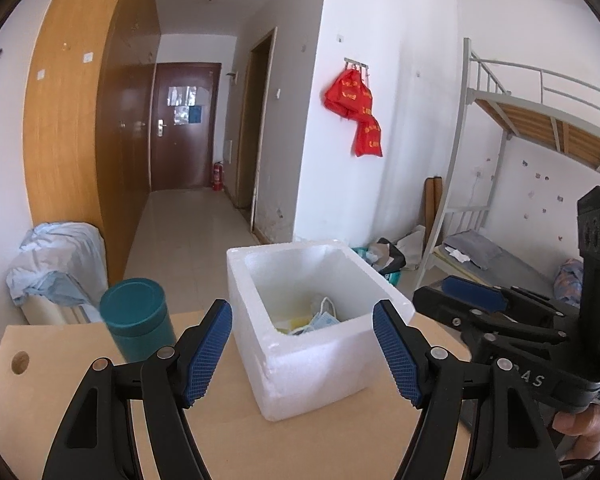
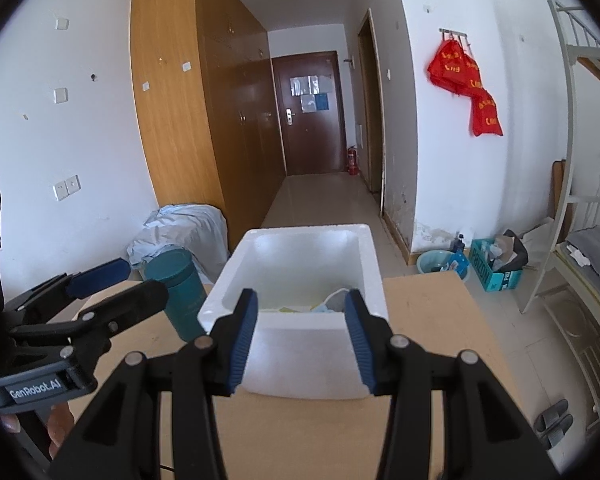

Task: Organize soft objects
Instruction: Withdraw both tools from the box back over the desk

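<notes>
The soft items (image 1: 320, 318), face masks by the look of them, lie heaped in the bottom of the white foam box (image 1: 284, 364), so the sorting looks largely done; no loose piece shows on the wooden table (image 1: 80, 344). The crumpled heap has no clear long axis. The box, open upward, stands at twelve o'clock of both grippers, a teal canister (image 1: 138, 318) at its nine o'clock. The left gripper (image 1: 302, 354) gapes wide and empty; the right gripper (image 2: 302, 346) is parted, holding nothing.
</notes>
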{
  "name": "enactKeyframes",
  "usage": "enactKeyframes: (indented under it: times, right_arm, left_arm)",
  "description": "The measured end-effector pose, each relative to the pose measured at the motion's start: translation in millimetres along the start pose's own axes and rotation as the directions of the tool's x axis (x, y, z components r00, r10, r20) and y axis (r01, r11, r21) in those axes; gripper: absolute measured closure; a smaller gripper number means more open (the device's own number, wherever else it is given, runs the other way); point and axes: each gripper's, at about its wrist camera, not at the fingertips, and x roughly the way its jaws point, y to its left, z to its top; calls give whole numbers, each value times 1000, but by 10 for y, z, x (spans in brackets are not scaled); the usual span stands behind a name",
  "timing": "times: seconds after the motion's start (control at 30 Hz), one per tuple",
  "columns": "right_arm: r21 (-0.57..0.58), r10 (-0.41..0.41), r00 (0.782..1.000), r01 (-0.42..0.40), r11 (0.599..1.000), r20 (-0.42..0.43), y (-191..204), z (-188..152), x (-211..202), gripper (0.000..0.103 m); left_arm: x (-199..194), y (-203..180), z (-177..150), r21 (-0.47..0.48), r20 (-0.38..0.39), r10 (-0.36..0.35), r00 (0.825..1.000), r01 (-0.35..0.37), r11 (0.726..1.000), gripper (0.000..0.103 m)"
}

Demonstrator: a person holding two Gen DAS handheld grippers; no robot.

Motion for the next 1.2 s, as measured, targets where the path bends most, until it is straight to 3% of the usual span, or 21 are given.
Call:
enactKeyframes:
  times: [0.1, 0.23, 0.37, 0.53, 0.67, 0.87, 1.0, 1.2]
  right_arm:
    - [-1, 4, 1000, -4, 1000, 6, 47, -35, -107, 53]
    - [-1, 9, 1000, -9, 1000, 8, 126, -104, -244, 53]
    - [-11, 13, 1000, -13, 1000, 10, 252, -178, -381, 53]
    - [-19, 14, 1000, -14, 1000, 18, 379, -254, -535, 53]
    - [-25, 23, 999, -22, 999, 26, 480, -350, -672, 44]
    - [-32, 46, 999, -45, 998, 26, 582, -470, -815, 44]
    - [-37, 47, 999, -46, 998, 28, 644, -572, -892, 28]
    - [-41, 59, 998, -58, 998, 31, 743, -671, -968, 22]
  left_arm:
    - [-146, -30, -27, -1, 20, 5, 1000, -5, 1000, 15]
    - [-391, -77, -106, 3, 37, 20, 999, -20, 1000, 11]
    - [-630, -115, -199, 19, 68, 52, 996, -54, 998, 0]
    - [-858, -142, -310, 19, 64, 76, 995, -77, 997, 0]
    - [-1036, -120, -391, -4, 69, 90, 994, -89, 996, 0]
    - [-1281, -62, -575, -40, 63, 115, 991, -112, 993, 0]
    - [-1454, -64, -699, -48, 77, 127, 989, -124, 991, 0]
    - [-1691, 17, -878, -66, 81, 151, 985, -146, 987, 0]
